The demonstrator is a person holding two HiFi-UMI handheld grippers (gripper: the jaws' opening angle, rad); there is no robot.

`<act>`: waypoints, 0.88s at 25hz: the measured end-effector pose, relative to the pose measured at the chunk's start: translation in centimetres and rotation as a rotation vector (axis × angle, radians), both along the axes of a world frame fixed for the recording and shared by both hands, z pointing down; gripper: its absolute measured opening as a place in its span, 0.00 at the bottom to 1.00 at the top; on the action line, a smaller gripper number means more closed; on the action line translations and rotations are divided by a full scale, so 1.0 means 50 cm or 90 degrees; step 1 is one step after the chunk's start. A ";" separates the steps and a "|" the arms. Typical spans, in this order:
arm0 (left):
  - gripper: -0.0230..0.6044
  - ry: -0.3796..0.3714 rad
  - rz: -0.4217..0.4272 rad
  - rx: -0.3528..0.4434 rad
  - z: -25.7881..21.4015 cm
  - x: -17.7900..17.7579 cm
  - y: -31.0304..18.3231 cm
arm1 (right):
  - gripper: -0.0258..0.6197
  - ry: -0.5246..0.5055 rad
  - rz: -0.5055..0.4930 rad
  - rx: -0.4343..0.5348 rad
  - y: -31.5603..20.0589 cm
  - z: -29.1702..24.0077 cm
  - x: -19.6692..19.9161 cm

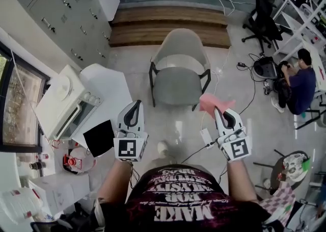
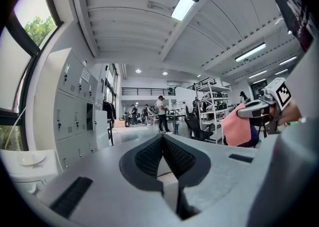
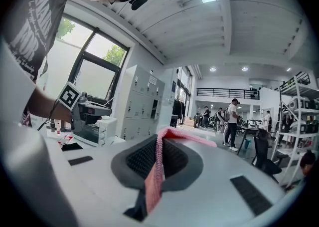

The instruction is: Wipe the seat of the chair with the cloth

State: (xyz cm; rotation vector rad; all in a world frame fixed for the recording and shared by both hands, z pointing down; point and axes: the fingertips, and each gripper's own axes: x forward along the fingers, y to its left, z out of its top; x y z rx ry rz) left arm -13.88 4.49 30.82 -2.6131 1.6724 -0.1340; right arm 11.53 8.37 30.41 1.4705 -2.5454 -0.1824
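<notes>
A grey-green chair (image 1: 178,84) with black legs stands on the floor ahead of me, its seat bare. My right gripper (image 1: 220,109) is shut on a pink cloth (image 1: 213,103), which hangs near the chair's front right corner without touching the seat. In the right gripper view the cloth (image 3: 155,173) is pinched edge-on between the black pads. My left gripper (image 1: 136,105) hovers left of the chair's front, shut with nothing in it; its pads (image 2: 177,158) meet in the left gripper view, where the pink cloth (image 2: 238,127) shows at right.
A white table (image 1: 109,91) with a toaster oven (image 1: 63,101) and a black square pad (image 1: 99,136) stands at left. Wooden steps (image 1: 168,24) lie behind the chair. Cables (image 1: 249,85) run on the floor at right, near a seated person (image 1: 298,80) and a black office chair (image 1: 265,19).
</notes>
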 end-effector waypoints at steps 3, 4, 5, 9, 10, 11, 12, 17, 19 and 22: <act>0.04 0.005 0.014 -0.004 0.004 -0.013 -0.030 | 0.05 0.003 0.005 0.002 -0.028 -0.004 -0.025; 0.05 0.006 0.020 -0.006 0.005 -0.016 -0.036 | 0.05 0.004 0.006 0.004 -0.036 -0.005 -0.033; 0.04 0.007 0.027 -0.008 0.007 -0.017 -0.042 | 0.05 0.005 0.007 0.005 -0.045 -0.007 -0.041; 0.05 0.009 0.054 -0.010 0.018 -0.009 -0.061 | 0.05 0.007 0.010 0.013 -0.070 -0.015 -0.066; 0.04 0.013 0.057 -0.013 0.021 -0.007 -0.065 | 0.05 0.007 0.009 0.016 -0.071 -0.018 -0.069; 0.04 0.016 0.060 -0.015 0.024 -0.006 -0.071 | 0.05 0.009 0.008 0.018 -0.073 -0.021 -0.070; 0.04 0.015 0.063 -0.015 0.024 -0.004 -0.077 | 0.05 0.011 0.008 0.019 -0.075 -0.022 -0.070; 0.05 0.011 0.075 -0.013 0.024 0.010 -0.114 | 0.05 0.014 0.023 0.005 -0.095 -0.011 -0.052; 0.04 0.008 0.077 -0.016 0.025 0.016 -0.126 | 0.05 0.010 0.028 0.002 -0.105 -0.008 -0.043; 0.04 0.003 0.076 -0.020 0.028 0.024 -0.148 | 0.05 0.005 0.028 -0.005 -0.127 0.000 -0.032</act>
